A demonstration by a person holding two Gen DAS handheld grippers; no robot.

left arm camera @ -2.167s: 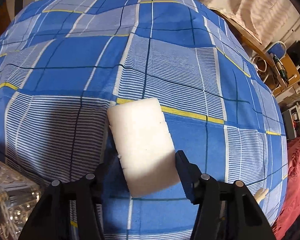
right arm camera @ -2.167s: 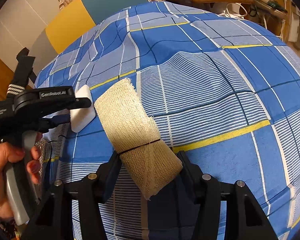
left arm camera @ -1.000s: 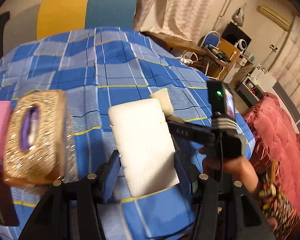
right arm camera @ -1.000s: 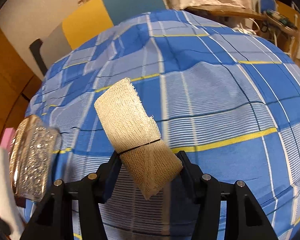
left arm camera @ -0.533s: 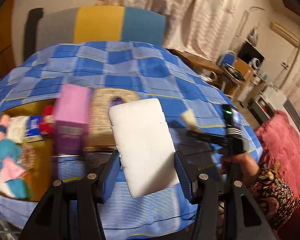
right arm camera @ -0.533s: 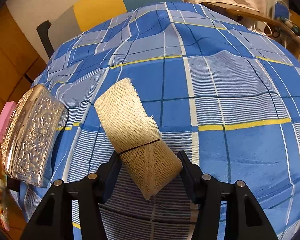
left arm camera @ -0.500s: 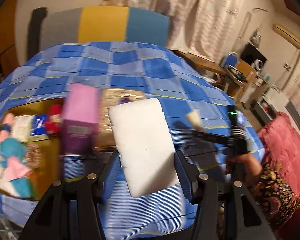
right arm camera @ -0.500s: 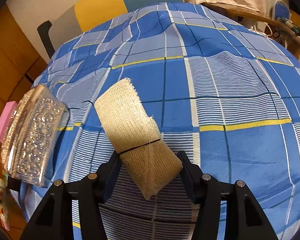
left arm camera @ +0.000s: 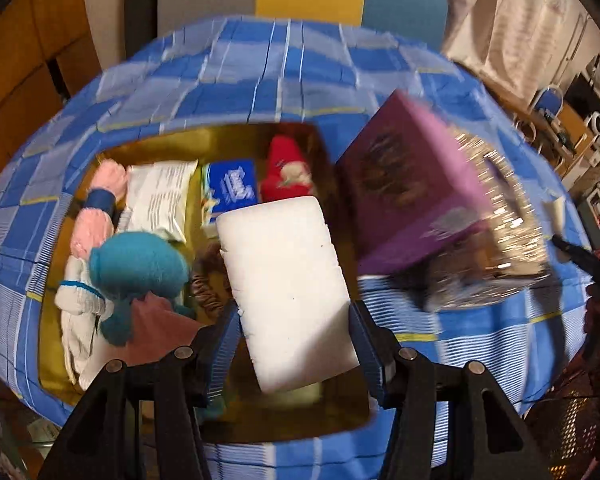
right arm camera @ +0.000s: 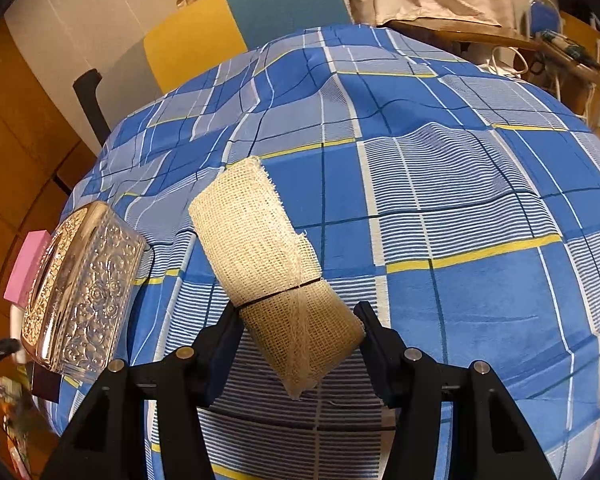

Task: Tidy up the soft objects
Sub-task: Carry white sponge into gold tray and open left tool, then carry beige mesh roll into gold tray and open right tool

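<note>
Purple box (left arm camera: pixel 410 192) and glittery box (left arm camera: pixel 496 248) motion-blurred; white sponge (left arm camera: pixel 288 288) perhaps hides tray (left arm camera: pixel 260 420) contents.

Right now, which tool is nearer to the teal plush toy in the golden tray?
Left. The left tool, holding the white foam block, hangs over the tray beside the teal plush toy. The right tool, holding the gauze roll, stays over the bed.

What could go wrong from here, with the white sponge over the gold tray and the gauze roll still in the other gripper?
1. The gold tray is crowded: the white sponge in the left gripper may land on the teal plush and slide out.
2. The purple box stands close beside the drop spot and could get knocked.
3. The right gripper pinches only the gauze roll's near end; it may slip.
</note>
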